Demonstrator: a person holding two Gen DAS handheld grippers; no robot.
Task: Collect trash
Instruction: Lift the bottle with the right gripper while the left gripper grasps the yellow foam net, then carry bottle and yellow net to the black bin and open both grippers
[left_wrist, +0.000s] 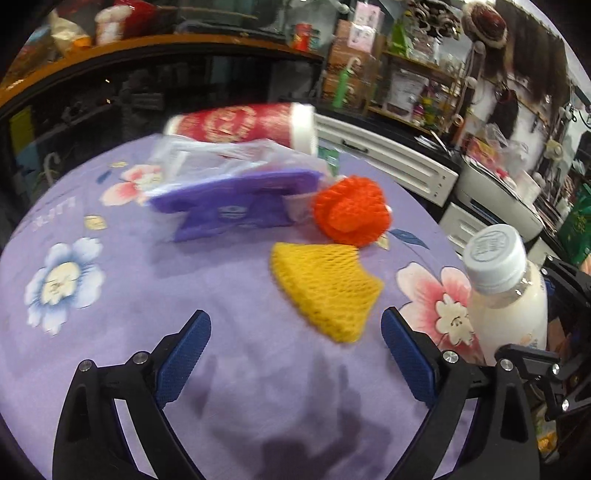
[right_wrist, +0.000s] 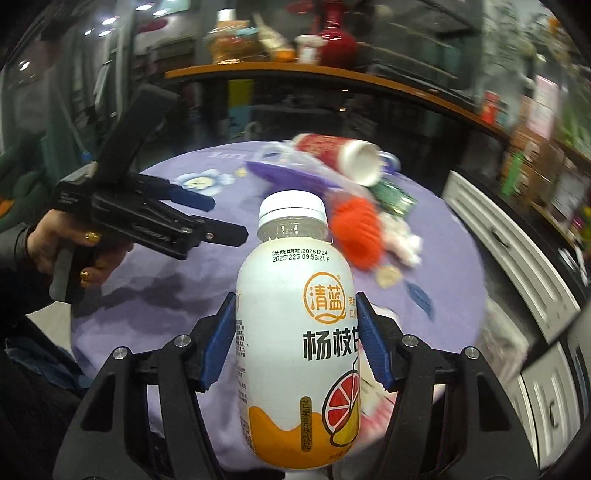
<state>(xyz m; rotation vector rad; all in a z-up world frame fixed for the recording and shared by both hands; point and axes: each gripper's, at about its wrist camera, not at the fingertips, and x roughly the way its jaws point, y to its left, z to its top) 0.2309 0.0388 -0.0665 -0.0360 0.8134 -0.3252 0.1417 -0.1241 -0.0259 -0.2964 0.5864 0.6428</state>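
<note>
Two handheld grippers over a purple flowered desk (left_wrist: 110, 295) strewn with trash.

The right gripper (right_wrist: 295, 339) has its jaws clamped on a capped drink bottle (right_wrist: 295, 332), held upright with its cap pointing up; its contents cannot be made out. The left gripper (left_wrist: 295, 354) hovers with jaws wide apart and nothing between them, just short of a yellow foam net (left_wrist: 325, 288). Beyond it sit an orange net (left_wrist: 351, 210), a purple pack (left_wrist: 236, 206) and a red paper cup (left_wrist: 240, 123) lying on its side, long axis level.
</note>
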